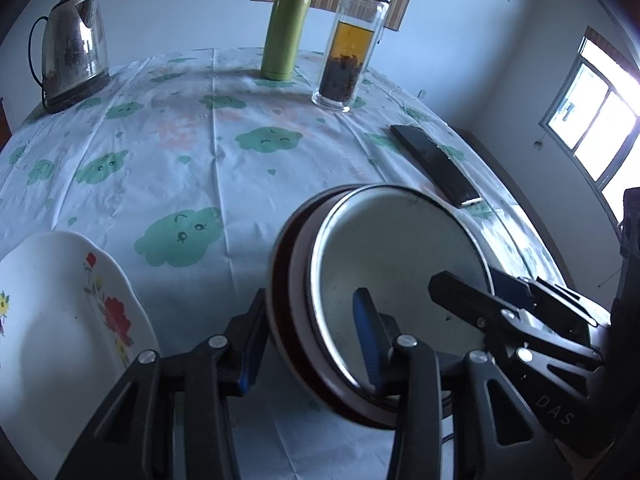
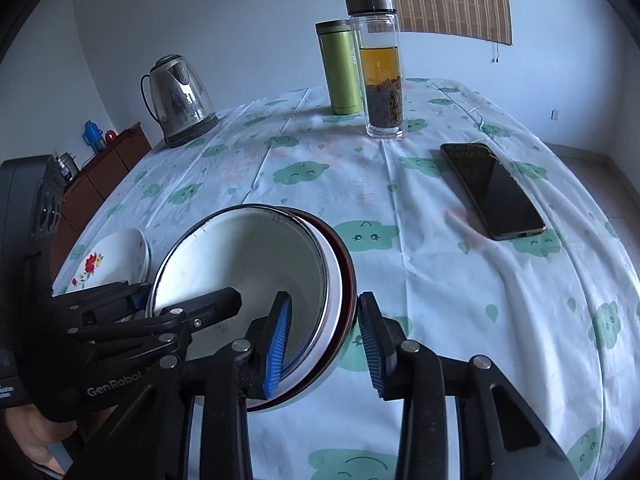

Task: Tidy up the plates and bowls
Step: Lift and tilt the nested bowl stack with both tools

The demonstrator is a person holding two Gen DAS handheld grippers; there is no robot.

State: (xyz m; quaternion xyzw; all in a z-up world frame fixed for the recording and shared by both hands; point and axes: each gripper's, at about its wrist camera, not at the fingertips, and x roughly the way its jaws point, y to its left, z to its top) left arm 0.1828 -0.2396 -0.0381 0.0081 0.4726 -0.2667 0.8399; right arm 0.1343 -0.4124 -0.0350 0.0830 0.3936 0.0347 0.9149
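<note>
The bowl stack (image 1: 384, 280) sits near the table's (image 1: 224, 152) front edge: a white enamel bowl nested in a white one with a dark red outside. Both grippers straddle its rim from opposite sides.

The left gripper (image 1: 312, 340) has one blue pad (image 1: 366, 332) inside the bowl and the other against the outer wall; the jaws stand part open, and the outer pad looks to be touching or nearly so, so I cannot tell if it truly clamps. The right gripper (image 2: 326, 344) also has one pad (image 2: 278, 344) inside, but its outer pad (image 2: 370, 344) stands clear of the wall with a gap showing, so it is open and holds nothing.

Left of the stack lies a flowered plate (image 1: 60, 320), just beside the left gripper's fingers. Behind the stack, well apart, lies a phone (image 2: 492, 192); farther back stand a glass bottle (image 1: 352, 44), a green flask (image 1: 284, 32) and a kettle (image 1: 74, 48).

Risks, as I judge them:
- If only one gripper bites, the stack may tilt and the inner bowl slide out.
- Pads gripping just the inner rim could lift it alone, leaving the outer bowl behind.
- Smooth enamel may slip in a loose grip.
- A sideways swing toward the plate could knock or chip it.
- Dragging could bunch the cloth (image 2: 480, 300) toward the bottle.
</note>
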